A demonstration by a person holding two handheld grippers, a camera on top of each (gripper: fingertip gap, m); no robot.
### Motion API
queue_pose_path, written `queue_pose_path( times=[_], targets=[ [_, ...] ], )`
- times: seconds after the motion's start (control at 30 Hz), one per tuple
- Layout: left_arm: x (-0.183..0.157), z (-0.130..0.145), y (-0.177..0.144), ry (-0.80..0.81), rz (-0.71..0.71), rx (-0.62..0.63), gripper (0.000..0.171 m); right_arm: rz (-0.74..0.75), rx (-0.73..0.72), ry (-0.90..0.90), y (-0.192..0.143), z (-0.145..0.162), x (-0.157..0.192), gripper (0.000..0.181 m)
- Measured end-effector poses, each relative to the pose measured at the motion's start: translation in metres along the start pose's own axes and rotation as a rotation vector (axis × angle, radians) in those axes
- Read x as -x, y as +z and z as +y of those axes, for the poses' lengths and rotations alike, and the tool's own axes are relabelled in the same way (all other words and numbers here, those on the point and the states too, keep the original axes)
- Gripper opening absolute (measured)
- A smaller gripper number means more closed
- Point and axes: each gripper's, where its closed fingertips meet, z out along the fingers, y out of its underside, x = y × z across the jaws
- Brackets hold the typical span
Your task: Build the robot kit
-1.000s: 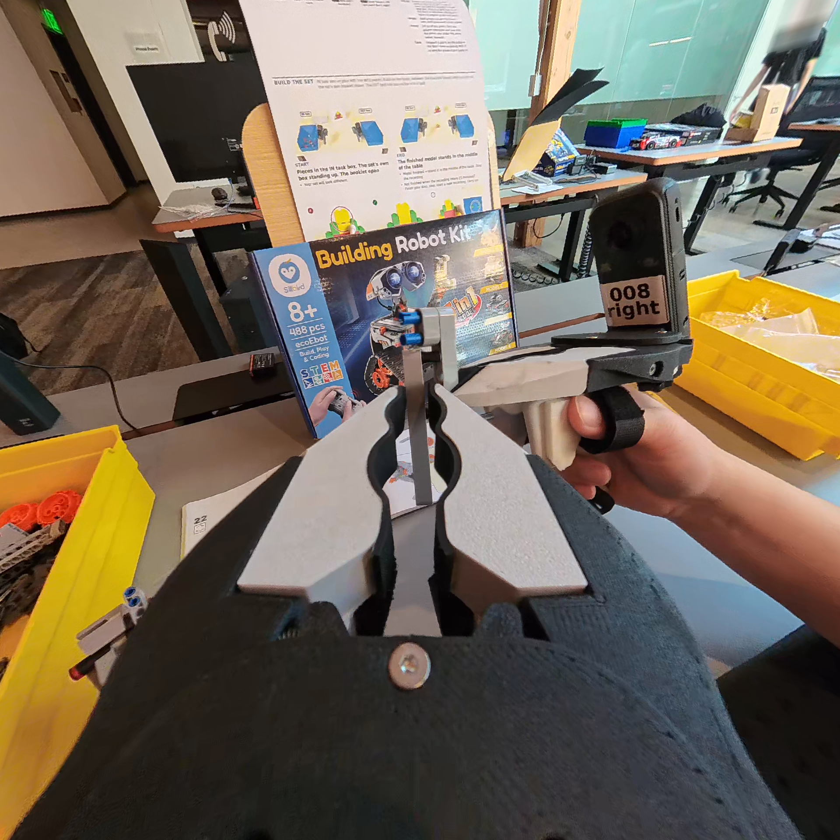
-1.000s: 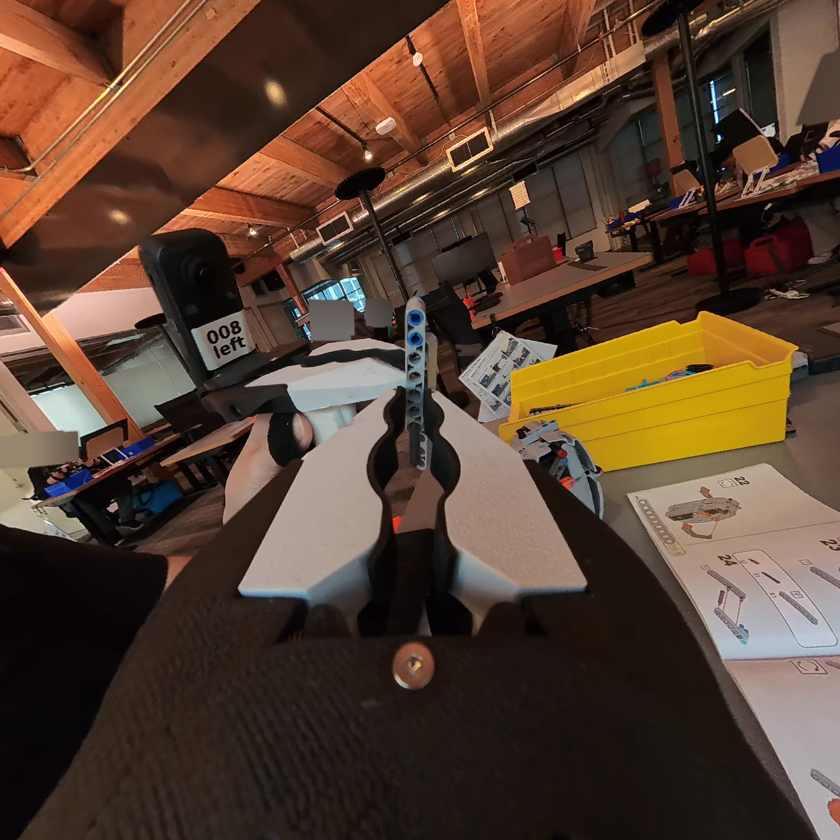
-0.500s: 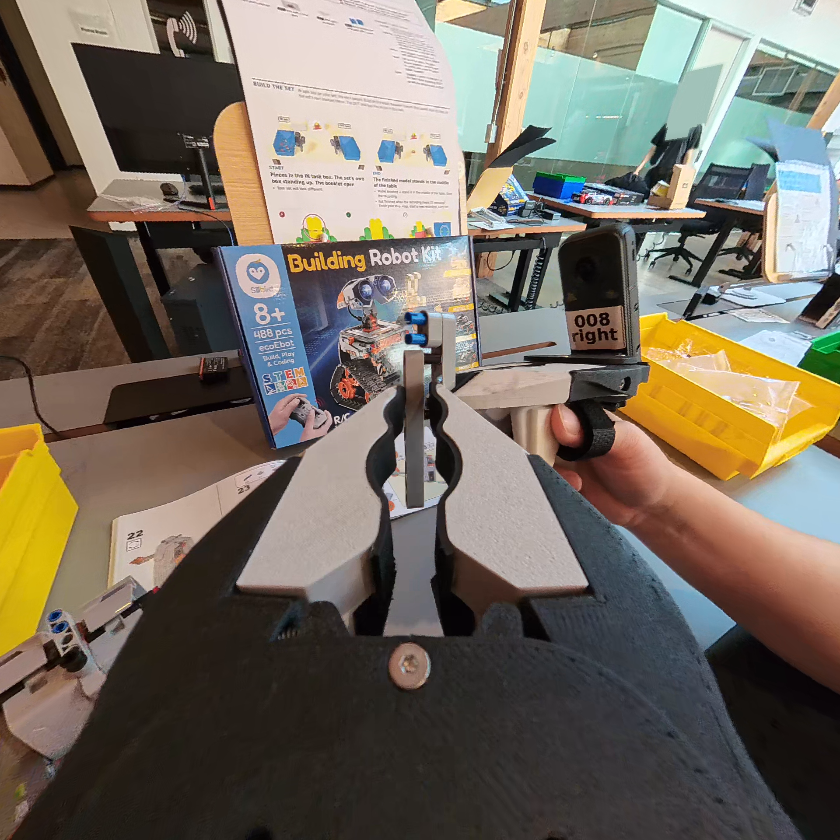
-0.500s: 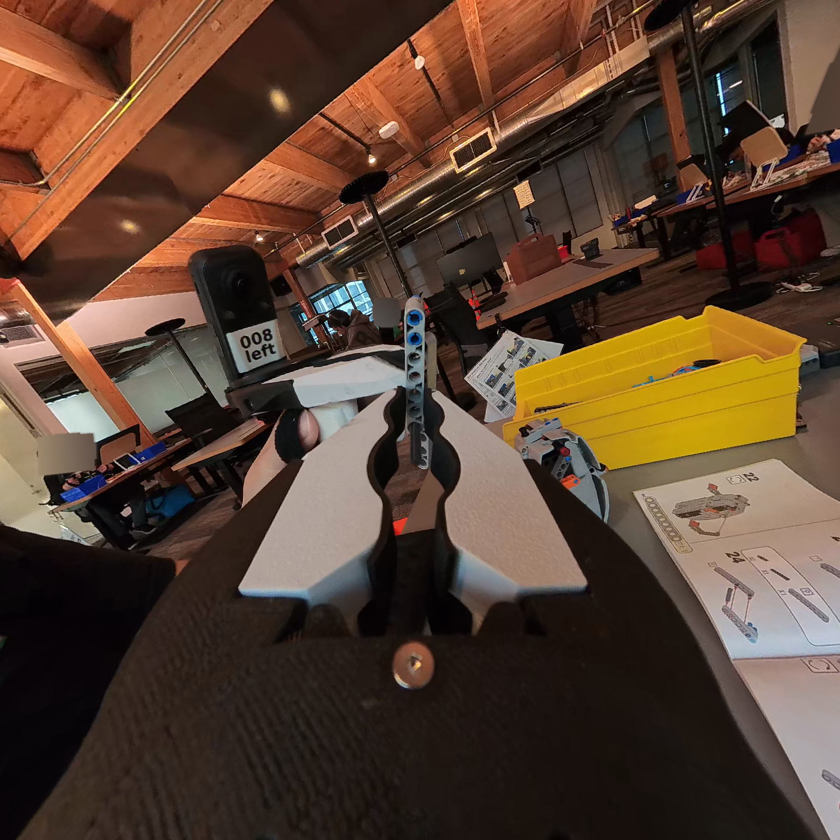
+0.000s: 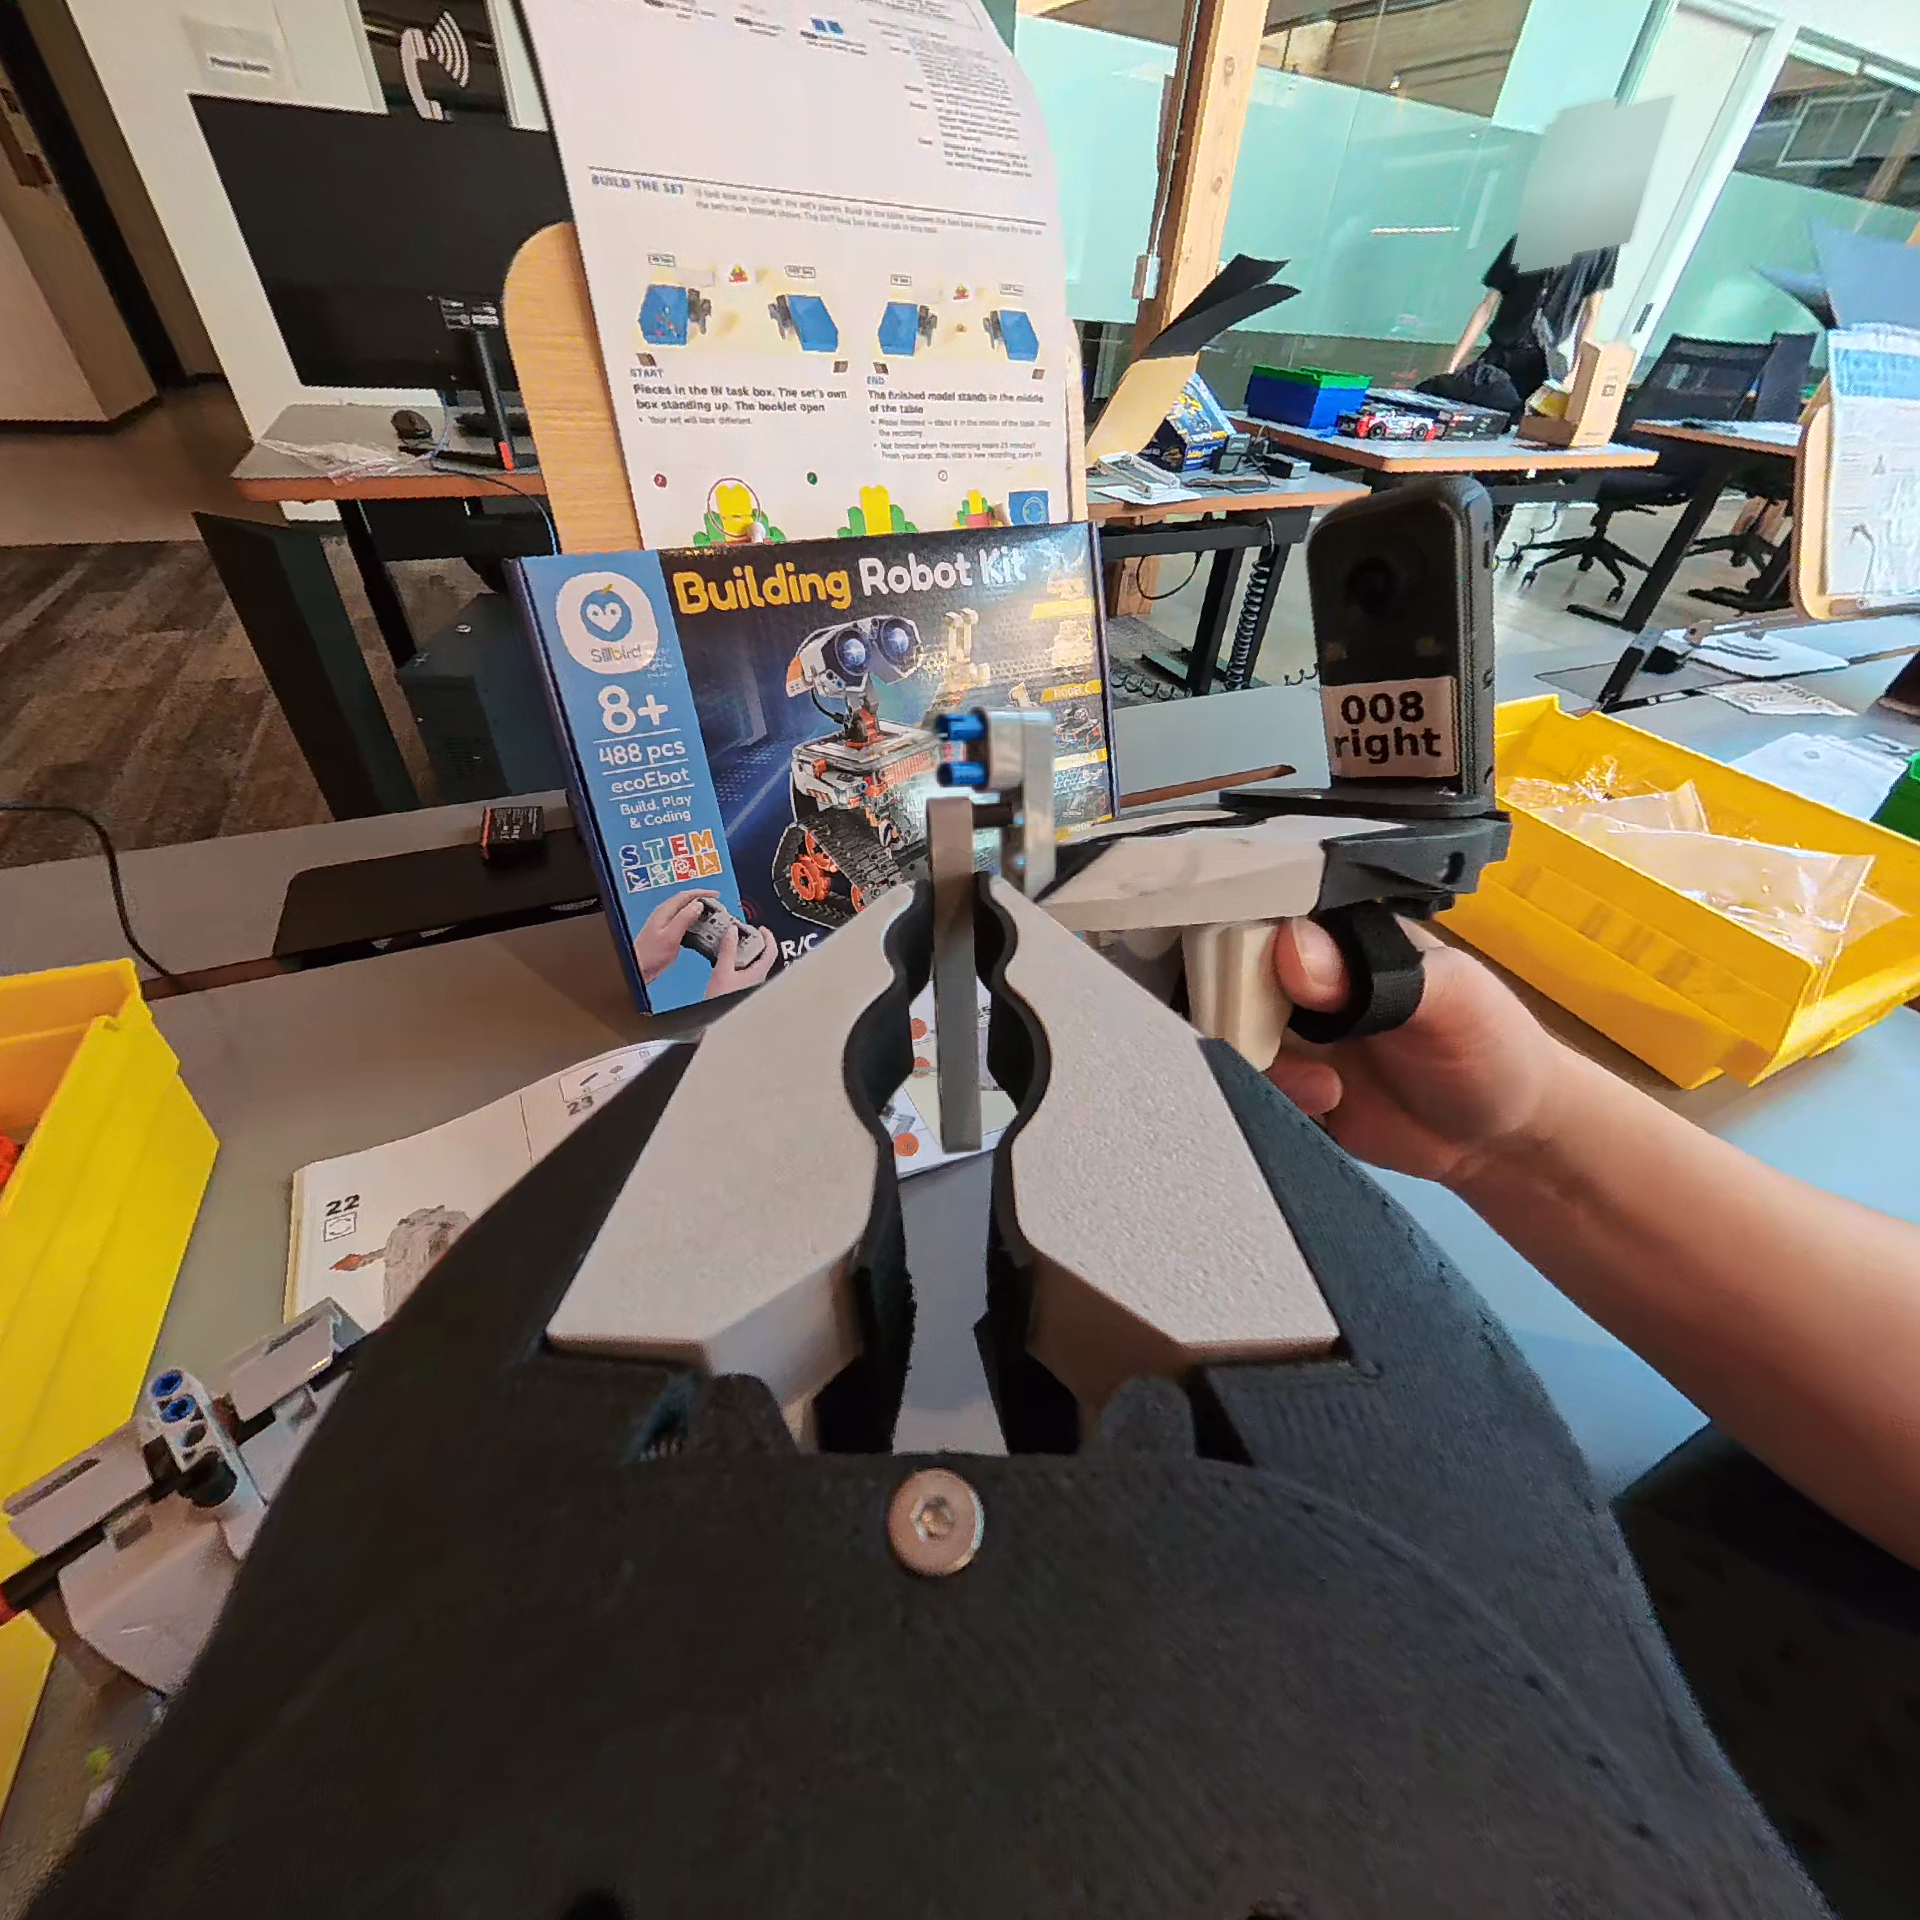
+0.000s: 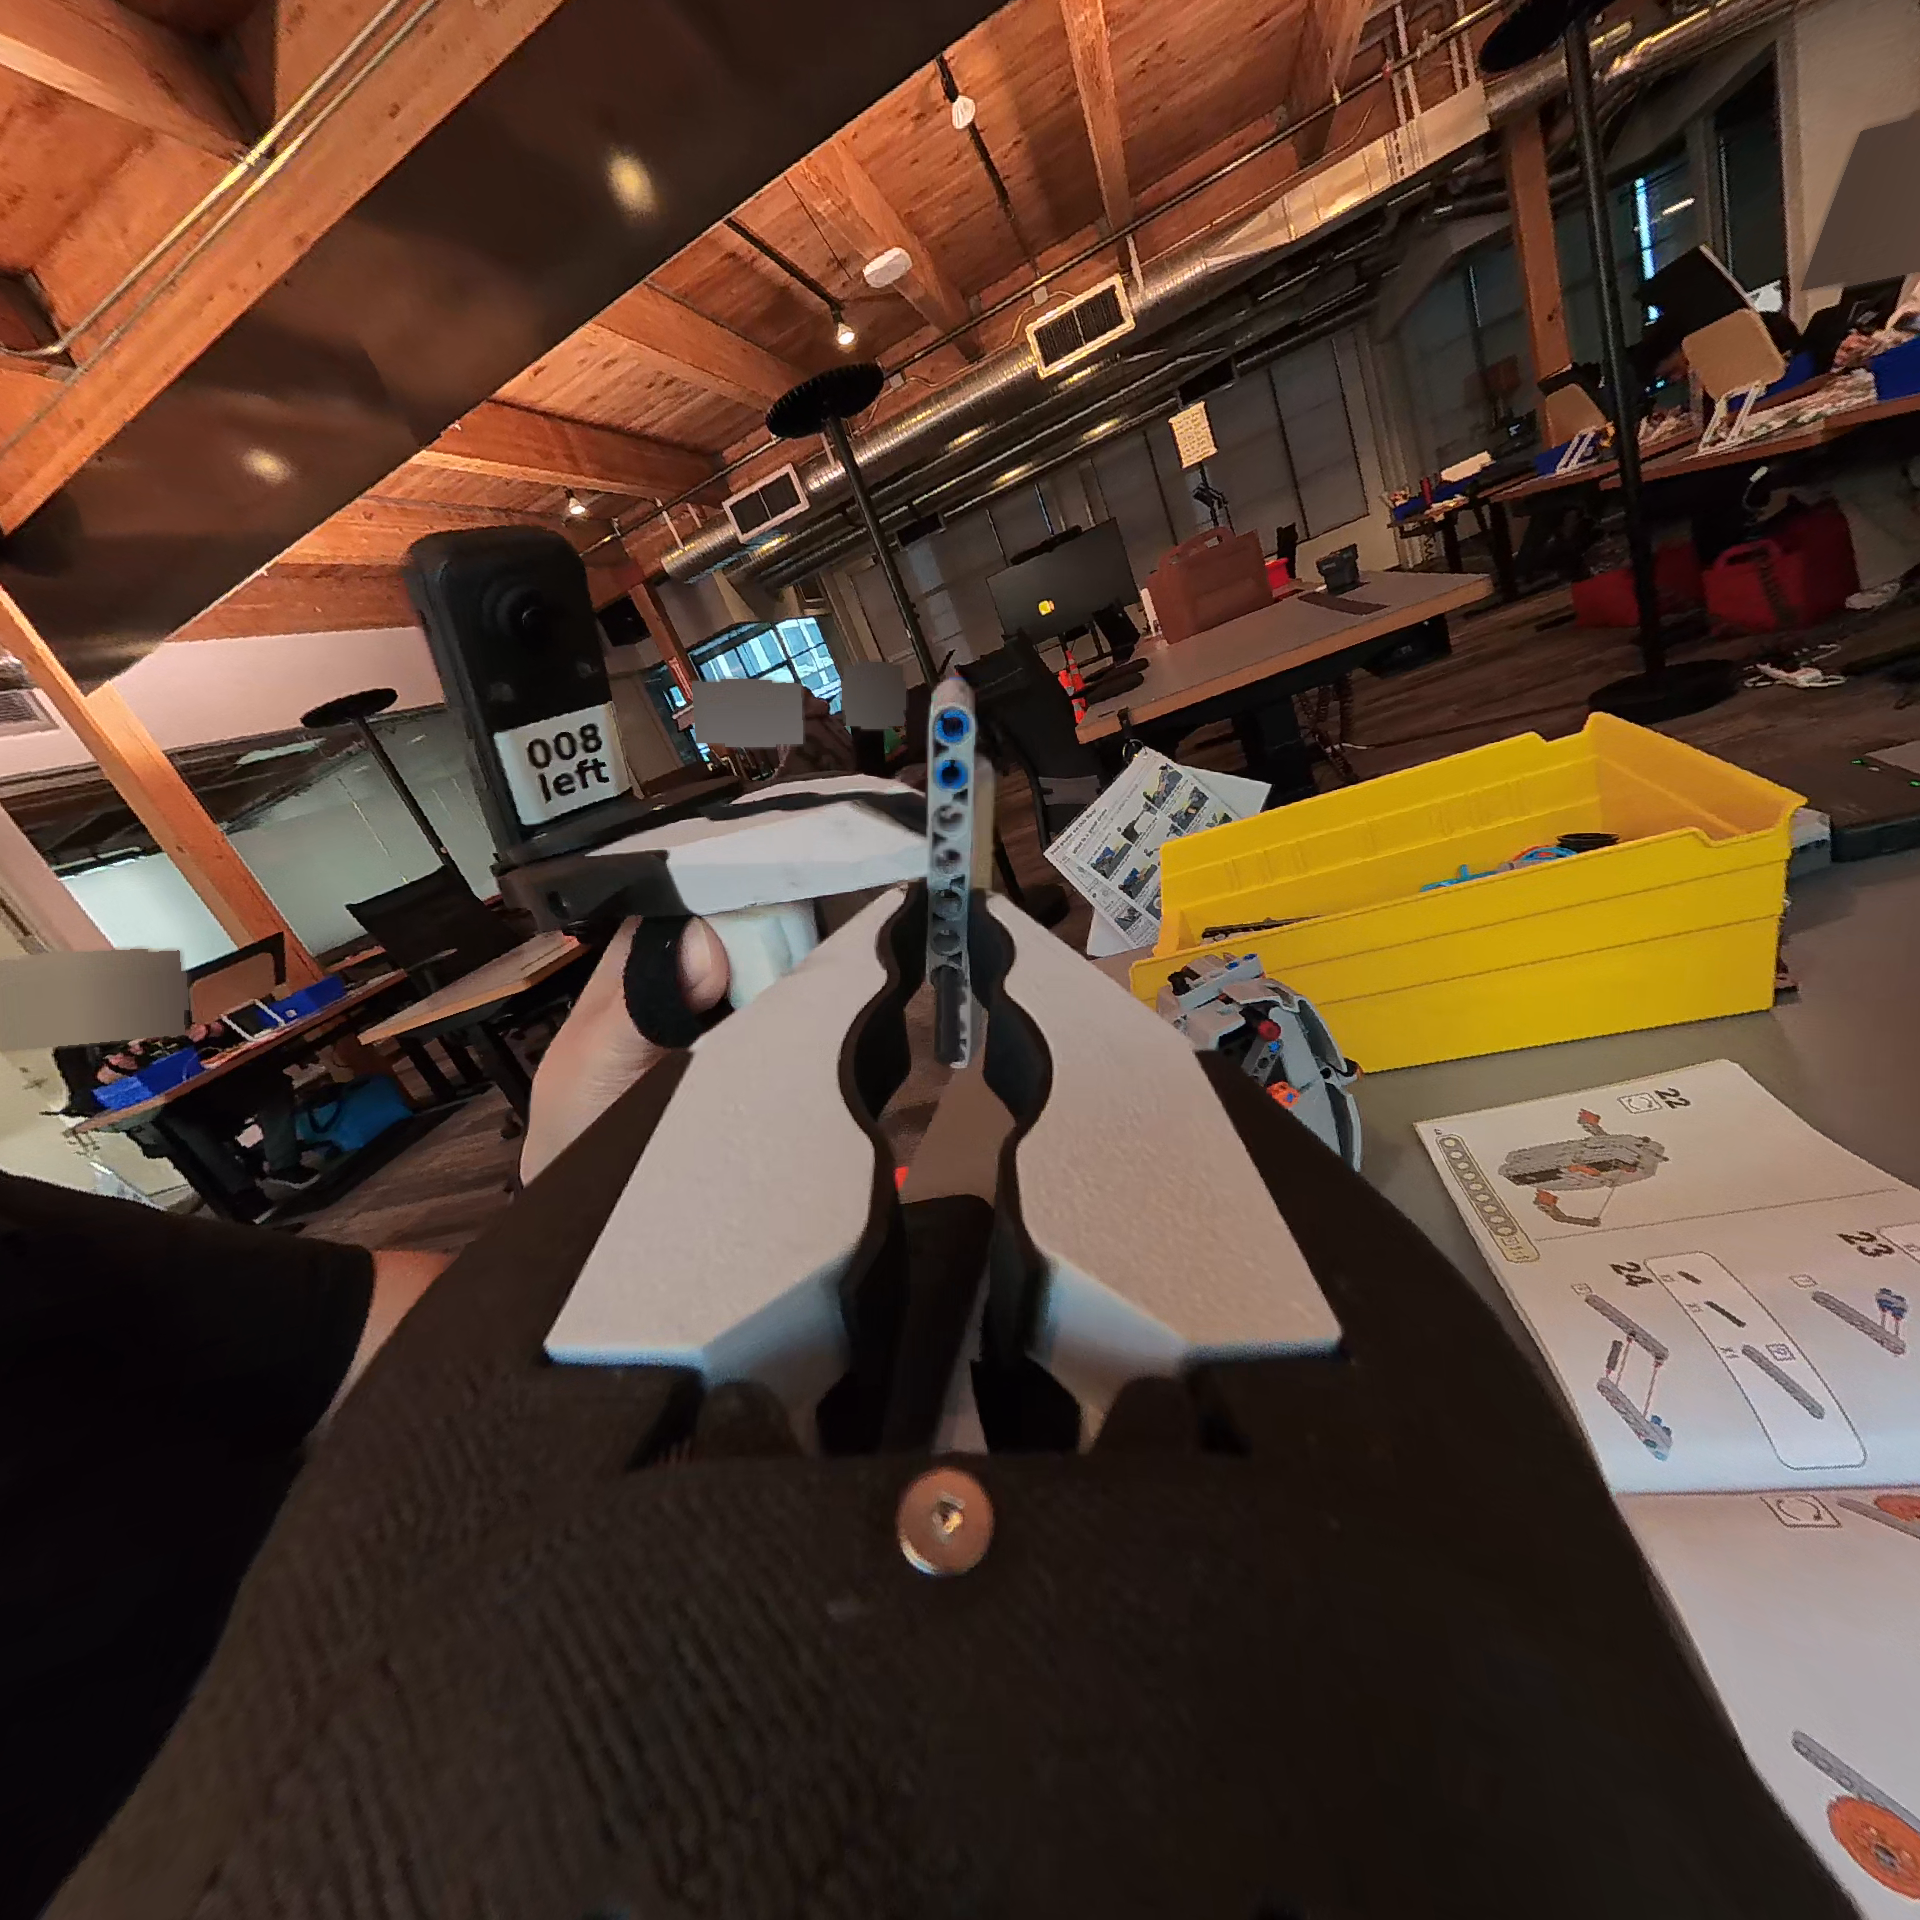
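Observation:
My left gripper (image 5: pixel 956 896) is shut on a plain grey beam (image 5: pixel 956 997), held upright and edge-on. My right gripper (image 5: pixel 1049 862) comes in from the right, held by a hand (image 5: pixel 1434 1049). It is shut on a second grey beam (image 5: pixel 1023 790) with two blue pins (image 5: pixel 961 748) at its top. The two beams stand side by side and look joined by a dark pin. In the right wrist view my right gripper (image 6: pixel 951 906) grips the holed beam (image 6: pixel 951 862), and the left gripper (image 6: pixel 883 831) meets it from the left.
A blue kit box (image 5: pixel 831 748) stands behind, with a printed sheet (image 5: pixel 810 260) on a wooden stand. Yellow bins sit at the left (image 5: pixel 73 1143) and right (image 5: pixel 1662 956). An open booklet (image 5: pixel 416 1226) and a partly built model (image 5: pixel 156 1455) lie on the grey table. My two grippers' fingertips are within a few centimetres of each other. Left tips and right tips are each some 20 cm from the partly built model (image 5: pixel 156 1455).
Both grippers stayed shut and kept the two beams together. The left view swung to the right, so the left bin slid out of frame. In the right view the left gripper drew nearer.

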Motion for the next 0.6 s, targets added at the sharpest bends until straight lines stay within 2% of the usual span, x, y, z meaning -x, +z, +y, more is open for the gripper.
queue_pose_path(
  times=[0.13, 0.4, 0.6],
  targets=[
    [0.0018, 0.0017, 0.0008, 0.003, -0.011, 0.012, 0.005, 0.006, 0.010, 0.003, 0.0021, 0.0021, -0.0001, 0.005],
    [0.0019, 0.0075, 0.0033, 0.151, -0.082, 0.059, 0.005, 0.061, 0.078, -0.038, 0.0003, 0.0063, -0.0052, 0.005],
    [0.0022, 0.0050, 0.0039, 0.293, -0.181, 0.066, 0.006, 0.085, 0.066, -0.064, 0.0008, 0.0047, -0.0067, 0.005]
  ],
)
